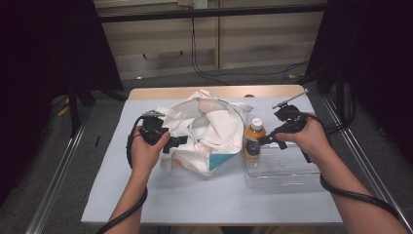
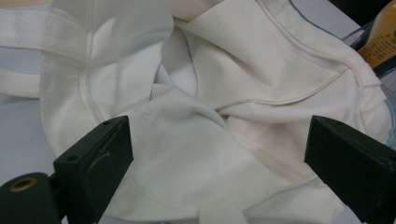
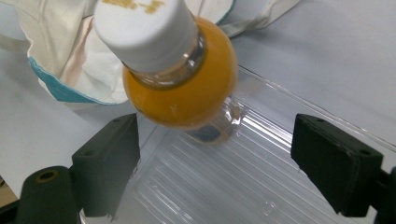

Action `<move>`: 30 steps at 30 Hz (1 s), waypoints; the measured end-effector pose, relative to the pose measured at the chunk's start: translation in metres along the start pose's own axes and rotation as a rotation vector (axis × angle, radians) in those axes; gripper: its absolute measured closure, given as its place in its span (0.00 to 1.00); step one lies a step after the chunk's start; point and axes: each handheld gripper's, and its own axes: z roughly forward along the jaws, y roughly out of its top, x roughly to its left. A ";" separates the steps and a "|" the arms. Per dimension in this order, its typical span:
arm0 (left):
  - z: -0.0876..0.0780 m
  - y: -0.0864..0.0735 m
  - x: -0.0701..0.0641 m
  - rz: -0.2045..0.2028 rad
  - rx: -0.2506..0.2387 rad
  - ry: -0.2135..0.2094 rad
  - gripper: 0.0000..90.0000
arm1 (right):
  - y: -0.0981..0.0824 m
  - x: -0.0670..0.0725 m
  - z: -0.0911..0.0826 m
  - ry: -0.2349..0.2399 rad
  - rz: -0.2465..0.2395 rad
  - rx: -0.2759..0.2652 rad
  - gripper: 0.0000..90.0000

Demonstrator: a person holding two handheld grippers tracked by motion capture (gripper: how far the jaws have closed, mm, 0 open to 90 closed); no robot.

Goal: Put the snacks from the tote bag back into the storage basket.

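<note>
High view: orange drink bottle (image 1: 253,139) stands upright in the left end of the clear plastic tray (image 1: 287,173), beside the crumpled white cloth bag (image 1: 204,129). Right gripper (image 1: 271,139) is just next to it, jaws spread, nothing held.

Left gripper view: left gripper (image 2: 217,158) jaws spread over the bag; soft, limp fabric, best pinched at a hem.

Right gripper view: the bottle looks full, likely heavy and smooth; grip below the white cap (image 3: 142,32).

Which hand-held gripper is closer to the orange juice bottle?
The right one. The right hand-held gripper is right beside the orange juice bottle, jaws open, above the clear tray. The left hand-held gripper is farther away, jaws open at the white cloth bag.
</note>
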 end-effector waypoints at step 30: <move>0.003 0.000 -0.003 0.011 0.009 -0.003 0.08 | -0.049 -0.018 -0.004 -0.025 -0.012 -0.013 0.16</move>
